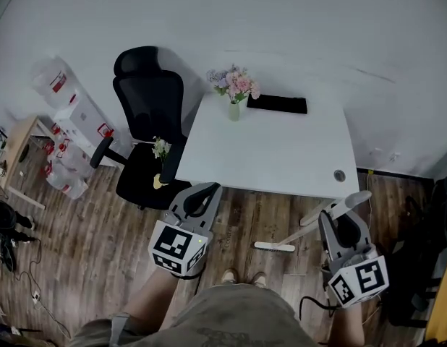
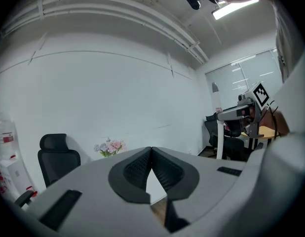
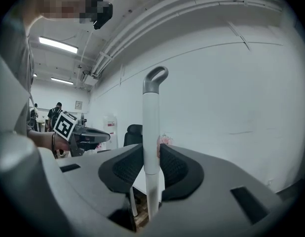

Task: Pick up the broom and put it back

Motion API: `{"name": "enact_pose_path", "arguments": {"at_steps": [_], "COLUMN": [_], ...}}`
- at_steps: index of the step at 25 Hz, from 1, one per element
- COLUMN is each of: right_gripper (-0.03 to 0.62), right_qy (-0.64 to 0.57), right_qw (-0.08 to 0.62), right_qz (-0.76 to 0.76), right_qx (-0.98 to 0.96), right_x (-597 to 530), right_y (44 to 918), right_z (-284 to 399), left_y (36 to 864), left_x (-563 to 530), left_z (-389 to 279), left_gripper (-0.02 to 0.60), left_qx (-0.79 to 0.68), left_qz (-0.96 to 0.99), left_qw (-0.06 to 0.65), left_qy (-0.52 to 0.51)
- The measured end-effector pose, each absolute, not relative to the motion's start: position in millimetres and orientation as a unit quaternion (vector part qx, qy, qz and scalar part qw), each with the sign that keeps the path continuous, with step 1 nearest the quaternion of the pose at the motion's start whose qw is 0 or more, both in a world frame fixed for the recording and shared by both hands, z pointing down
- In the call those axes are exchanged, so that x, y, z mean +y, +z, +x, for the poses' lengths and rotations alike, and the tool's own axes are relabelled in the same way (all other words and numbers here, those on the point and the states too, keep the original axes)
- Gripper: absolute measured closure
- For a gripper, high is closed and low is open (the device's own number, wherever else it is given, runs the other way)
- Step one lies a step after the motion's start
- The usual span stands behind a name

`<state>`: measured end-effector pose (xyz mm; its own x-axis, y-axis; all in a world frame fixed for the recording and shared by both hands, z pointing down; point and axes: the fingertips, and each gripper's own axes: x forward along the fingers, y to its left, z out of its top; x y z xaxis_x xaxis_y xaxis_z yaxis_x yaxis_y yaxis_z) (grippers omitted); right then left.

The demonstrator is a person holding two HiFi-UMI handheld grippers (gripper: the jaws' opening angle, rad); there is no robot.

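The broom is a white pole point(image 3: 151, 127) with a grey loop point(image 3: 156, 79) at its top. It stands upright between the jaws of my right gripper point(image 3: 152, 157), which is shut on it. In the head view the right gripper point(image 1: 338, 212) is at the lower right, and the pole's top point(image 1: 356, 199) sticks out past it towards the desk. The broom's lower end is hidden. My left gripper point(image 1: 205, 194) is at the lower left, shut with nothing in it, its tips touching point(image 2: 151, 152). From the left gripper view, the right gripper point(image 2: 244, 112) and the pole point(image 2: 220, 137) show at the right.
A white desk point(image 1: 281, 157) stands ahead with a vase of flowers point(image 1: 234, 89) and a flat black item point(image 1: 276, 104) on it. A black office chair point(image 1: 147, 121) is to its left, beside white containers point(image 1: 71, 121). A white bar point(image 1: 274, 246) lies on the wooden floor.
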<state>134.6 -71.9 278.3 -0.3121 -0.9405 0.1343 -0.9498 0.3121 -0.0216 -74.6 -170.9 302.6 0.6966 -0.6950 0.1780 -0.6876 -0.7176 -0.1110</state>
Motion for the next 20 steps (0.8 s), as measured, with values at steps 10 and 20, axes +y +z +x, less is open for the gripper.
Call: {"name": "enact_pose_path", "arguments": {"at_steps": [10, 20], "right_gripper": [0.471, 0.471], "right_qy": [0.072, 0.083], "right_qw": [0.055, 0.073], "right_qz": [0.597, 0.608], "right_qx": [-0.797, -0.786], "right_x": [-63, -80], "right_y": [290, 314], "right_z": [151, 177], "left_y": [310, 319], "left_x": [-174, -189], "left_z": [-65, -21], "left_gripper": [0.565, 0.565], "left_qx": [0.366, 0.346], "left_qz": [-0.923, -0.933], "left_qw": [0.020, 0.030], "left_qy": [-0.117, -0.095]}}
